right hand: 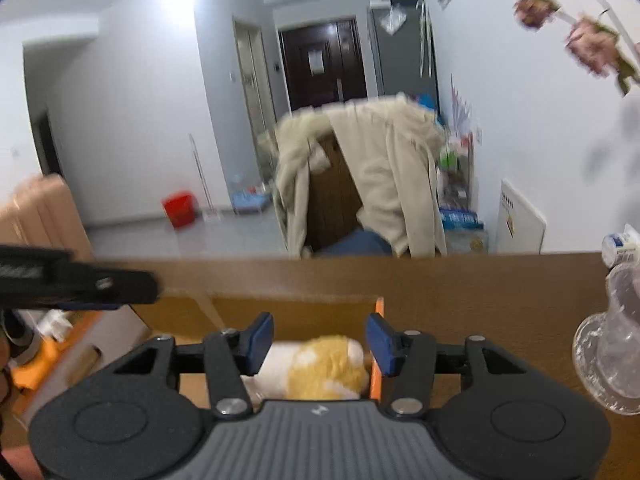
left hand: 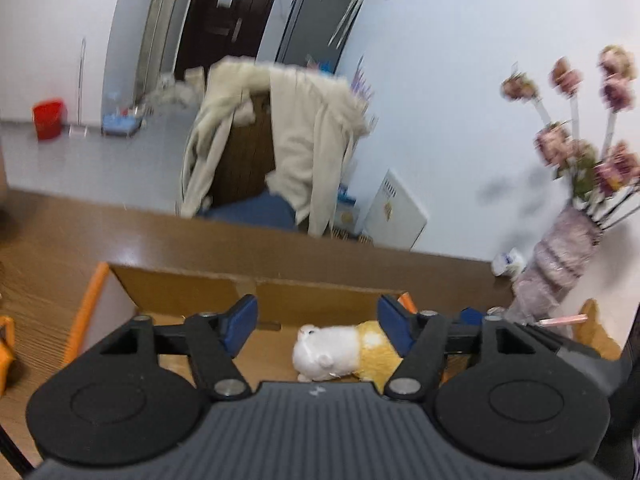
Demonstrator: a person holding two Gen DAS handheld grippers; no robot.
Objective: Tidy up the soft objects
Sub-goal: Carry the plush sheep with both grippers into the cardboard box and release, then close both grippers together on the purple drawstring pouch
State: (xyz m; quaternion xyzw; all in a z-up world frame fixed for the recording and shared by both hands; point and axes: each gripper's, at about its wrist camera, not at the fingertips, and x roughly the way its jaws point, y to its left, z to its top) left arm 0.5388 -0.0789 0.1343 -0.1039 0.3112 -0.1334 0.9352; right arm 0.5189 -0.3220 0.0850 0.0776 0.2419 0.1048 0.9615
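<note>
Above the box [left hand: 192,292]: left claw [left hand: 318,320] and right claw [right hand: 320,344], both spread wide, gripping nothing. Inside the box, at its right end: plush [left hand: 340,354] lying on its side.

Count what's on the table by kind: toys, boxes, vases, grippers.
Plush toy: 1, lying in the box
Cardboard box: 1
Vase with flowers: 1
Hand-held gripper: 2, left and right, both open
Total: 5
</note>
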